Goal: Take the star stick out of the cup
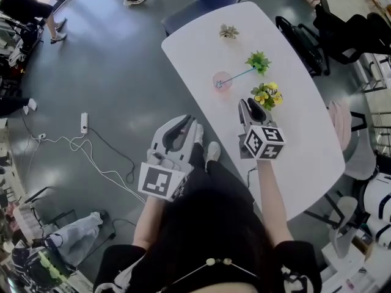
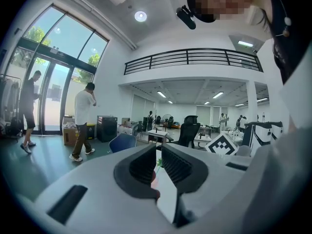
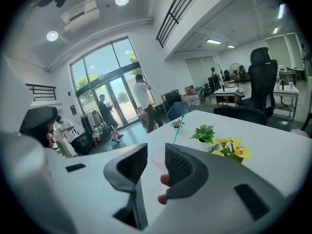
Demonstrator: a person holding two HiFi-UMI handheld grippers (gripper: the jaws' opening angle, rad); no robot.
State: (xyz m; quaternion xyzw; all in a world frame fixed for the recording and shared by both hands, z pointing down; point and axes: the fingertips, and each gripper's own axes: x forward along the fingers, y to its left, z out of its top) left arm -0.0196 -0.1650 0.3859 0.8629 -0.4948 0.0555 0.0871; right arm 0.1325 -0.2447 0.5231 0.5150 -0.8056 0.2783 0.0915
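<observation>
Your right claw (image 1: pixel 249 106) hovers over the white worktop (image 1: pixel 293 163), jaws spread with nothing between them. The pink cup (image 1: pixel 222 82) stands ahead of that claw and a little to its left, near but not touching. The star stick (image 1: pixel 237 75) is in the cup, star end at the cup, its thin teal shaft slanting away toward a green plant (image 1: pixel 259 61) farther ahead. Yellow flowers (image 1: pixel 267 94) sit just beside the right claw's tips, on their right. Your left claw (image 1: pixel 184 122) hangs beside the worktop's edge, over the floor, jaws slightly apart and empty.
</observation>
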